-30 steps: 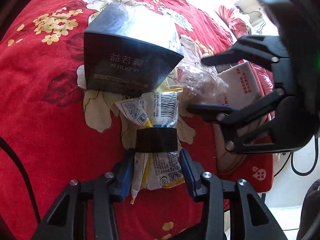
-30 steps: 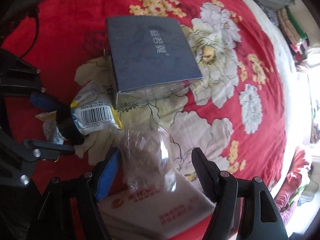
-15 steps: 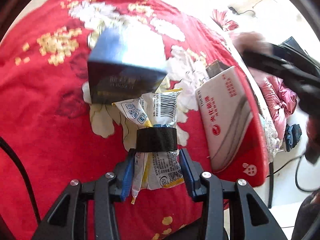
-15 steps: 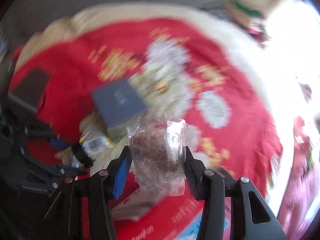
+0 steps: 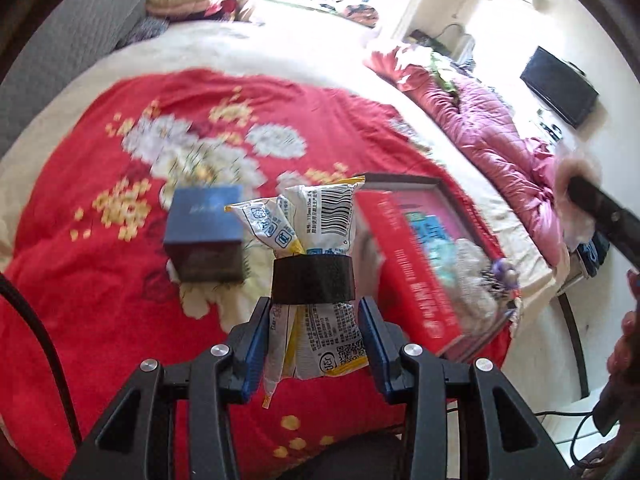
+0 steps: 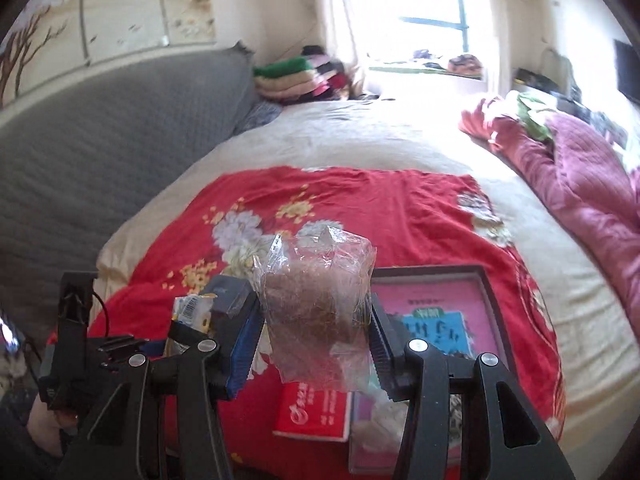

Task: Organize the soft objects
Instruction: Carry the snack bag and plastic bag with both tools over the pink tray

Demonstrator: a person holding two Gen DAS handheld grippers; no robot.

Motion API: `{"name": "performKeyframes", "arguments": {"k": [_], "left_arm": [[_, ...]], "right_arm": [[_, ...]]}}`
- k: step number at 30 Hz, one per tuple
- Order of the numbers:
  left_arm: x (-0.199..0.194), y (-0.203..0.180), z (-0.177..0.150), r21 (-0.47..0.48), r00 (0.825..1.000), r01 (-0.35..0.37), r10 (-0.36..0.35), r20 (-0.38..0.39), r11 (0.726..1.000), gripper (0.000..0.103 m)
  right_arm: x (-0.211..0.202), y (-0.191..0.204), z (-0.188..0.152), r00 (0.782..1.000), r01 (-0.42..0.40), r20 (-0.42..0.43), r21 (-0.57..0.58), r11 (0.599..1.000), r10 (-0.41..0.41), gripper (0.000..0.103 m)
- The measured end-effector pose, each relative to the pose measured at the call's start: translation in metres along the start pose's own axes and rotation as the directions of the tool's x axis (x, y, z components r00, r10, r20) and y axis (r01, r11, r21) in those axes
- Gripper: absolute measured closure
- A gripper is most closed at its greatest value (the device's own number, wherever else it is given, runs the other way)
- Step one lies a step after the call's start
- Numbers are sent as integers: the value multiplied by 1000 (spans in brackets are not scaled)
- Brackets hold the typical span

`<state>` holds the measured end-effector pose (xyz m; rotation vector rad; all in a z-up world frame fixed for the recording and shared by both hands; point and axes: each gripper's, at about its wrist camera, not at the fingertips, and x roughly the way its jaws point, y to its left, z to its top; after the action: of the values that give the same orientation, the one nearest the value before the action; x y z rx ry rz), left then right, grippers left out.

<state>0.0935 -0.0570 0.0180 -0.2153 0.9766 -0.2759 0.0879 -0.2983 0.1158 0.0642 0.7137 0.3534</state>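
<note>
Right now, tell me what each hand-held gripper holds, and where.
Left: banded packets, below the band. Right: clear bag, at its sides.

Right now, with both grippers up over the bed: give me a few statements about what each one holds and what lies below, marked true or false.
1. The left gripper is shut on the white snack packet. True.
2. The right gripper is empty. False: it grips the clear plastic bag.
3. A black band wraps the packet. True.
4. The blue box rests on bare floor. False: it sits on the red floral blanket.
</note>
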Motion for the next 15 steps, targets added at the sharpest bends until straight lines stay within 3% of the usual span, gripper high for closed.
{"name": "performKeyframes", "arguments": {"k": [8, 13, 15], "left_arm": [[-18, -63, 5, 112, 999, 10, -15, 39, 994, 60], [-14, -99, 14, 172, 999, 25, -32, 41, 985, 60], [-8, -115, 16, 196, 999, 33, -40, 35, 980, 60]], "right_arm": [[-55, -55, -22, 996, 53, 62, 119, 991, -61, 51], [-77, -92, -36, 982, 162, 66, 157, 974, -174, 51], [-79, -104, -43, 982, 167, 58, 170, 971, -179, 51]]}}
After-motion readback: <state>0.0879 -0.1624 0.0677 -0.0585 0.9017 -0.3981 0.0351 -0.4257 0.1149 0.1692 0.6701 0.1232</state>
